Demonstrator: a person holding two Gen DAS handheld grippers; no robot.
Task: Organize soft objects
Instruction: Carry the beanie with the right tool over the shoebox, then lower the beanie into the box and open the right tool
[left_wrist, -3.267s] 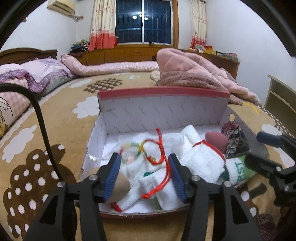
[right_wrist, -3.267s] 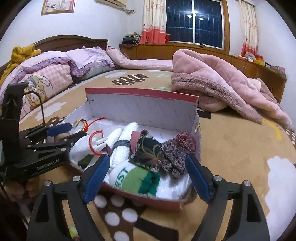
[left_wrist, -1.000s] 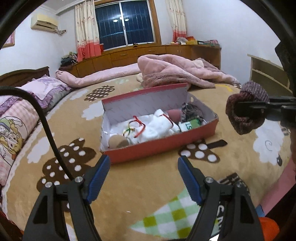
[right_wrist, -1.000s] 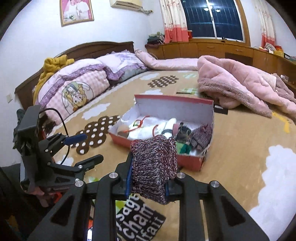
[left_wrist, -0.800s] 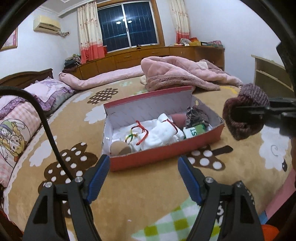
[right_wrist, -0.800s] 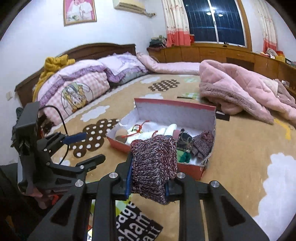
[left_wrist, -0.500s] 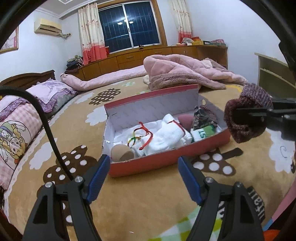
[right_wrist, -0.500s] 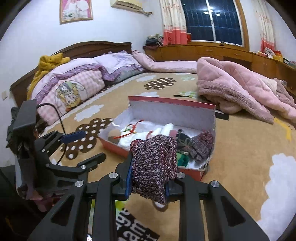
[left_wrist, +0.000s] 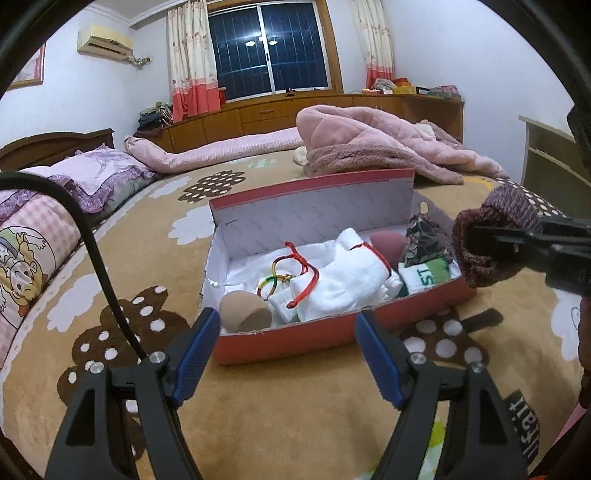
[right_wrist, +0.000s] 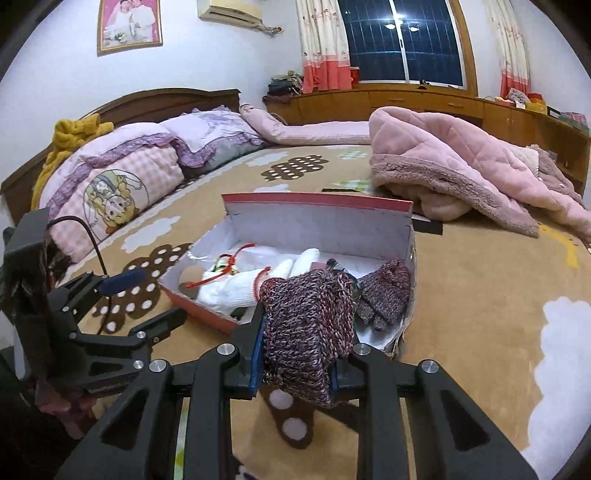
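Note:
A red shoebox (left_wrist: 295, 341) with white inner walls (right_wrist: 317, 225) lies on the bed. It holds white socks (left_wrist: 343, 280), red cord loops (left_wrist: 303, 266), a tan sponge (left_wrist: 243, 312), a maroon sponge (left_wrist: 384, 242), a patterned pouch (left_wrist: 424, 240), a green-banded sock (left_wrist: 428, 273) and a knit glove (right_wrist: 384, 291). My right gripper (right_wrist: 295, 363) is shut on a matching maroon knit glove (right_wrist: 310, 328), just short of the box's near right corner; it also shows in the left wrist view (left_wrist: 495, 236). My left gripper (left_wrist: 284, 350) is open and empty before the box's front wall.
The box sits on a tan blanket (left_wrist: 295, 424) with brown and white cloud patterns. A pink quilted coat (right_wrist: 461, 173) lies behind it. Pillows (right_wrist: 122, 177) lie at the left by the headboard. A cable (left_wrist: 96, 258) runs from the left gripper.
Both grippers have moved closer to the box. The right gripper still holds the knit glove, which it picked up after the earliest frame. The left gripper stays open.

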